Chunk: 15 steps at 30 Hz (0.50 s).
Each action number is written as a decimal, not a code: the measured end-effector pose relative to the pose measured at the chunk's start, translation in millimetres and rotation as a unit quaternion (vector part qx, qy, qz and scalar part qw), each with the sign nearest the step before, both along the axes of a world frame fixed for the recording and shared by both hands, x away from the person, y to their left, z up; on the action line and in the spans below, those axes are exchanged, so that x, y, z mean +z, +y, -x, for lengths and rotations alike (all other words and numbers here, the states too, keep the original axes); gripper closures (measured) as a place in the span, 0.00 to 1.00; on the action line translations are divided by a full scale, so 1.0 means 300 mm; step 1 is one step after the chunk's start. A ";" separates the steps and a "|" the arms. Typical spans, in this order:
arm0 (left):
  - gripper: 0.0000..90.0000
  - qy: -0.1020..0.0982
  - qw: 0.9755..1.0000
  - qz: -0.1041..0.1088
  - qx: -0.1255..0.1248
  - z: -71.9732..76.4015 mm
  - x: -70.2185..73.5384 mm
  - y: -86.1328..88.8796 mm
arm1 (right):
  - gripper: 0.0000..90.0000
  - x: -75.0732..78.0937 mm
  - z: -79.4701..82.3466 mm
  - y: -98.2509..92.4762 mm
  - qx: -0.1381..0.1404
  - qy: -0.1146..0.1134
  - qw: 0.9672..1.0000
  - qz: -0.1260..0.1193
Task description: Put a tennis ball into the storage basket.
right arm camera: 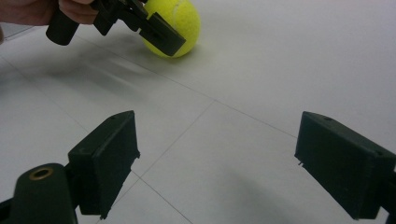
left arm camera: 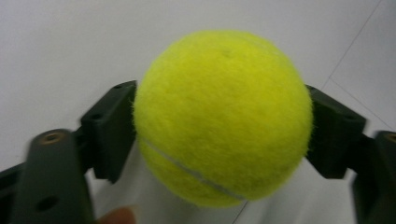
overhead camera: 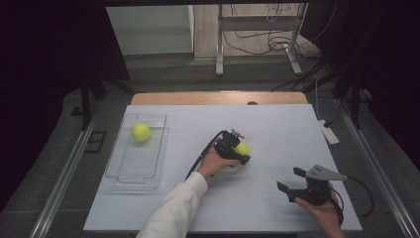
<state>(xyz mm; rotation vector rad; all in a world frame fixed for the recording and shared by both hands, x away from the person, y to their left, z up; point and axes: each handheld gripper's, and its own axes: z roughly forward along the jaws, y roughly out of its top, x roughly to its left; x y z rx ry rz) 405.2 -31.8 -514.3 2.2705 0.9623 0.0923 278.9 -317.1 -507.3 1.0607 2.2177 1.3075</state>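
White bench (overhead camera: 277,124) | left gripper (overhead camera: 241,153) fingers are clamping ball (left arm camera: 223,116) mid-bench, apparently not lifted | right gripper (right arm camera: 217,163) is idling, fingers apart | step: grasping | next: probably lifting, carrying left to tray (overhead camera: 154,163) holding second ball (overhead camera: 141,132)

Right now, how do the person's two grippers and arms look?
Both the left gripper and the right gripper are black with two blocky jaws and a trailing black cable. The right one carries a grey three-cornered plate. A white sleeve covers the left arm.
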 end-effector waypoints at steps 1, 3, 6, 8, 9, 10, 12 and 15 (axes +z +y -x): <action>0.29 -0.002 1.000 -0.003 -0.002 0.001 0.001 0.000 | 0.15 0.000 0.000 0.000 0.000 0.000 1.000 0.000; 0.29 -0.005 1.000 -0.008 -0.003 0.004 0.003 -0.001 | 0.15 0.000 0.000 0.000 0.000 0.000 1.000 0.000; 0.30 -0.008 1.000 -0.008 -0.006 0.009 0.008 0.000 | 0.15 0.000 0.000 0.000 0.000 0.000 1.000 0.000; 0.30 -0.009 1.000 -0.006 -0.007 0.010 0.010 0.001 | 0.15 0.000 0.001 0.000 -0.001 0.000 1.000 0.000; 0.30 -0.013 1.000 -0.005 -0.007 0.011 0.015 0.006 | 0.15 0.000 0.001 0.000 -0.001 0.000 1.000 0.000; 0.30 -0.015 1.000 0.000 -0.007 0.014 0.025 0.013 | 0.15 0.000 0.001 -0.001 -0.001 0.000 1.000 0.001; 0.30 -0.018 1.000 0.002 -0.007 0.017 0.031 0.018 | 0.15 -0.001 0.001 -0.001 -0.001 0.000 1.000 0.001; 0.30 -0.025 1.000 0.011 -0.008 0.028 0.044 0.031 | 0.15 -0.001 0.001 -0.001 -0.002 0.000 1.000 0.001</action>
